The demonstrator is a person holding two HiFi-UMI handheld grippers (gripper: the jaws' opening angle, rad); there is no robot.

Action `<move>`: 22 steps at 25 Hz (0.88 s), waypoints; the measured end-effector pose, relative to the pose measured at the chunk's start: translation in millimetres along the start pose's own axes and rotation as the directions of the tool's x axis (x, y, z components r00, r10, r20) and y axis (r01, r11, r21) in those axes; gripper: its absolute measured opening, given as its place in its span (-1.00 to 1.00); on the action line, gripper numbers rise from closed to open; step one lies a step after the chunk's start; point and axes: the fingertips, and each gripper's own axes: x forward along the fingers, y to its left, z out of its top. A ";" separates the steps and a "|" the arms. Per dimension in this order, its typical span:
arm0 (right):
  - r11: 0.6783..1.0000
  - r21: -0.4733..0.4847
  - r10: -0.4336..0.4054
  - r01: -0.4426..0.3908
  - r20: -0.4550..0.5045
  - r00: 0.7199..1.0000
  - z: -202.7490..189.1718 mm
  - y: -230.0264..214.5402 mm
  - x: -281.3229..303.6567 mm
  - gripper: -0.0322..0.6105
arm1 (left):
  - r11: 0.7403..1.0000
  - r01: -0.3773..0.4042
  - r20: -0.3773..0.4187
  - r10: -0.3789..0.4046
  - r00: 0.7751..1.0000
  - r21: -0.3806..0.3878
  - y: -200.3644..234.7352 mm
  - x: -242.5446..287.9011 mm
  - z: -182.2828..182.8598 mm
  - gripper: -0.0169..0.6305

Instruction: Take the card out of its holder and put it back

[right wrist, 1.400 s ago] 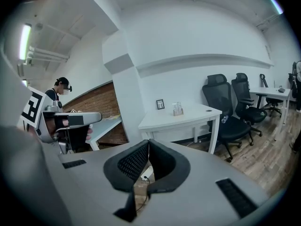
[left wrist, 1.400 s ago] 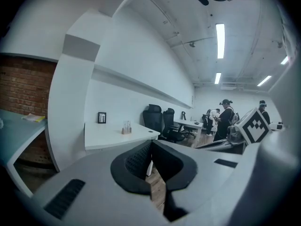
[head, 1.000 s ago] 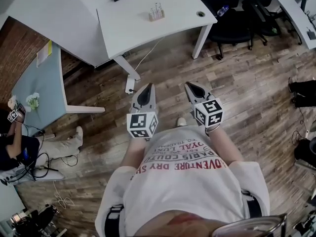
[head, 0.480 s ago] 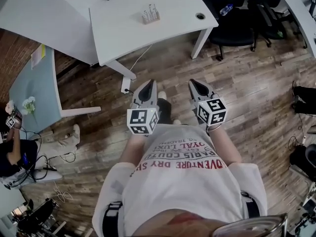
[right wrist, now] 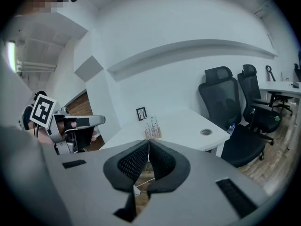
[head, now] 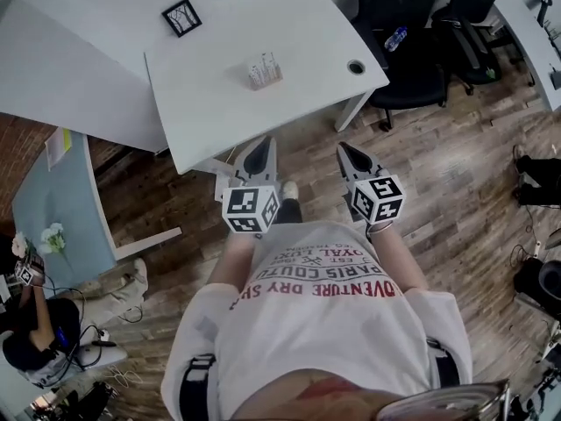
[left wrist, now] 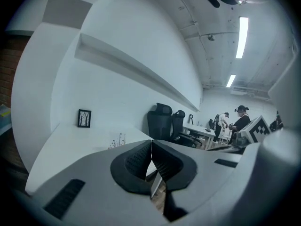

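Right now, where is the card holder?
In the head view the card holder stands on the white desk, between the black picture frame to its upper left and the round cable hole to its right.

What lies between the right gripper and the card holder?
From the right gripper, a strip of floor, then bare desk up to the holder; head view shows it.
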 end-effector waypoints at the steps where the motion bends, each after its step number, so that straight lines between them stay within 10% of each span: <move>1: 1.000 0.001 -0.008 0.008 0.004 1.000 8.0 -4.4 13.4 -0.82 | 1.000 0.006 0.001 -0.006 1.000 0.000 9.8 11.5 6.2 -0.87; 22: 0.979 -0.081 0.183 -0.189 -0.070 0.981 72.4 -22.2 215.2 -0.82 | 0.992 -0.119 -0.015 0.118 0.993 -0.052 152.7 137.9 41.4 -0.87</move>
